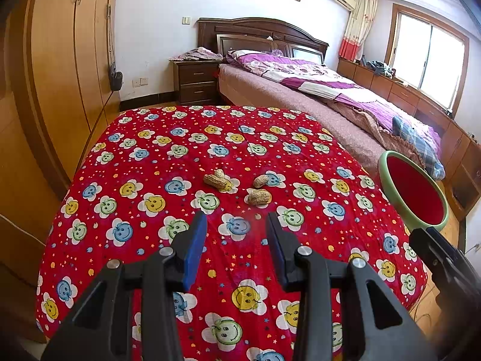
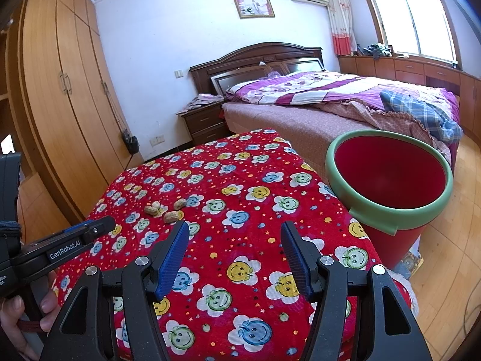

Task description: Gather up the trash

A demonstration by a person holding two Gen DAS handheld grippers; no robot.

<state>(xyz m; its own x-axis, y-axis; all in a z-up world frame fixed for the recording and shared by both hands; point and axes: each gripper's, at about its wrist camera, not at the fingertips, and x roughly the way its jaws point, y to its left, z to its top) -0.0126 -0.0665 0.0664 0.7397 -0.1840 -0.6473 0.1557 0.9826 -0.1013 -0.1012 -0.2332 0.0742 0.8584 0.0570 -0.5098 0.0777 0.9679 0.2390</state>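
Both grippers, left gripper (image 1: 237, 224) and right gripper (image 2: 234, 234), hover with jaws spread and empty. Peanuts (image 1: 237, 185) lie on the red worktop (image 1: 150, 150) at twelve o'clock; bin (image 2: 387, 180) at two o'clock.

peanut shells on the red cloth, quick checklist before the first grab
1. Left gripper open and empty: ok.
2. Right gripper open and empty: ok.
3. Peanut shells lying in the open on the red cloth, nothing on top: ok.
4. Shells straight ahead of the left gripper's fingers: ok.
5. Bin upright, mouth open, beside the cloth's edge: ok.
6. Shells whole or empty halves: cannot tell.
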